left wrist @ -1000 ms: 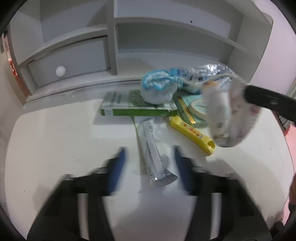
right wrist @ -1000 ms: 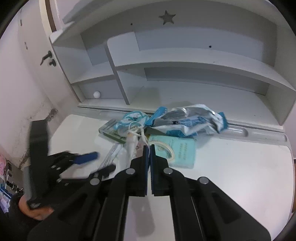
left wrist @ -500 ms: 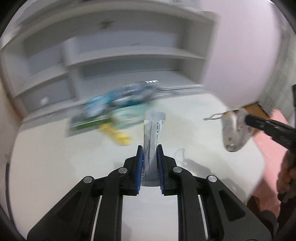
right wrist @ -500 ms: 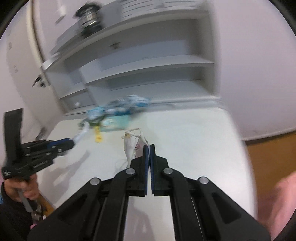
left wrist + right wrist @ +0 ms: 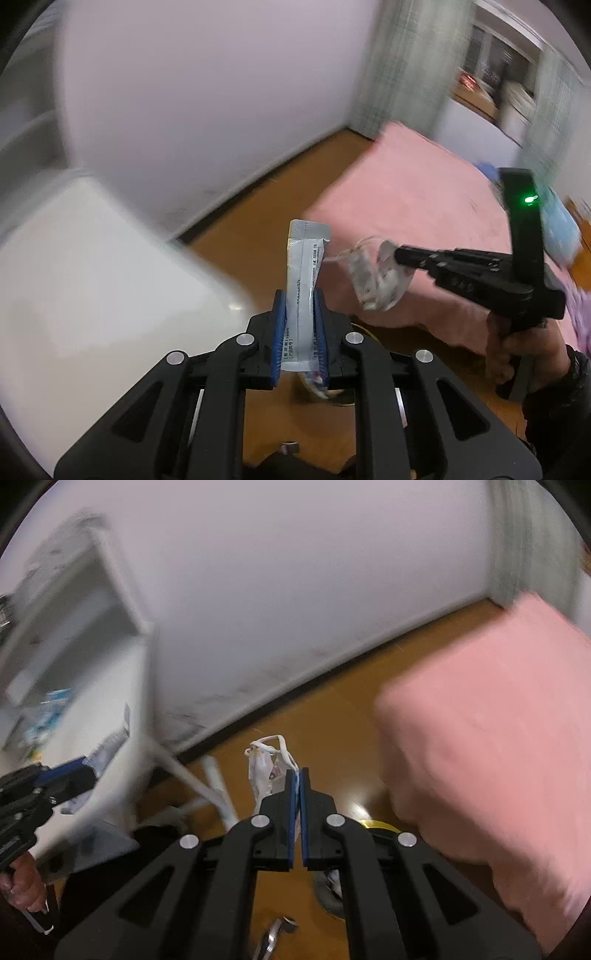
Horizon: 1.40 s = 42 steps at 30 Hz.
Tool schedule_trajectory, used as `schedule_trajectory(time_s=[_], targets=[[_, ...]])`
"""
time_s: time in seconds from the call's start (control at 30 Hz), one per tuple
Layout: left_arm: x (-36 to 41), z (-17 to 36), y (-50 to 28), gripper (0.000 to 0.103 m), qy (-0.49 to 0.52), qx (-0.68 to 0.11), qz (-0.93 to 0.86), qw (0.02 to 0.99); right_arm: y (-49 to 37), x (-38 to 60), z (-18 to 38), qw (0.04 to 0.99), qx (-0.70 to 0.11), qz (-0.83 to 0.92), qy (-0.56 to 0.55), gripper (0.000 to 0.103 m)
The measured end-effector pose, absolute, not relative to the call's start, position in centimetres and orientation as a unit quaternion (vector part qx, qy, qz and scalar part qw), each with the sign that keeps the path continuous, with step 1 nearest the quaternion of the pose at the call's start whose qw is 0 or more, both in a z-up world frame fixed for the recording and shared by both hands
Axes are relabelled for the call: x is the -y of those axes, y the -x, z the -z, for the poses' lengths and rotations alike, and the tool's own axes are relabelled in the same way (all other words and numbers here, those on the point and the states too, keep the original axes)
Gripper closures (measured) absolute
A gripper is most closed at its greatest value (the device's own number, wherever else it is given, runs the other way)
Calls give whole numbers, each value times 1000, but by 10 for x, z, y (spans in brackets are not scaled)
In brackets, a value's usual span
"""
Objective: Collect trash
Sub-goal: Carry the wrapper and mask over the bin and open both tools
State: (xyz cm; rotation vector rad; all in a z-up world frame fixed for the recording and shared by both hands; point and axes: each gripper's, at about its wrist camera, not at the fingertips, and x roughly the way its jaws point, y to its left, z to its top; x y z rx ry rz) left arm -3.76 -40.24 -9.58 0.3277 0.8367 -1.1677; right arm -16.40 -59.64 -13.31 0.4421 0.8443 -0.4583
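My left gripper (image 5: 299, 299) is shut on a silver-white sachet (image 5: 303, 266) that stands upright between its blue pads, held over the wooden floor (image 5: 255, 236). To its right, my right gripper (image 5: 397, 254) holds a small clear plastic bag (image 5: 373, 284). In the right wrist view the right gripper (image 5: 298, 775) is shut on that bag (image 5: 263, 771), whose knotted white handles stick up. At the far left of that view is the left gripper (image 5: 83, 771) with the sachet (image 5: 107, 746).
The white desk (image 5: 92, 277) lies to the left, one leg (image 5: 184, 771) slanting to the floor. A pink bed (image 5: 498, 738) fills the right. A round yellow-rimmed container (image 5: 376, 824) sits on the floor, mostly hidden under my grippers. The shelf unit (image 5: 66, 627) is blurred.
The left gripper closed on the sachet on the desk and lifted it. Both grippers then swung right, away from the desk, over the floor beside the bed. The right kept hold of the bag.
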Motion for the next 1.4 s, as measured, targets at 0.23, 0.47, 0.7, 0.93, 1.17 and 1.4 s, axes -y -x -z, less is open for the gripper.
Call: schedule_trajectory(time_s=[0.23,0.47,0.7,0.93,1.17,1.4], targets=[[494,220,69,89,-223,-421,554,682,217,647,248,795,-466,260,-287,100],[527,331,78,88,-257,-506,521,637,236,659,344,737,-524,262,-337,100],[531,368,97,88,-274,-527,523,612,236,649,380,715,-554,255,-344,100],[529,364,107,88,-280,-528,524,607,233,654,379,716,-549,256,-347,100],[531,367,103,88,-279,-531,521,607,235,661,383,706,-548,255,-369,96],[532,365,104,88,-279,-528,522,608,243,663,367,725,-518,268,-366,21]])
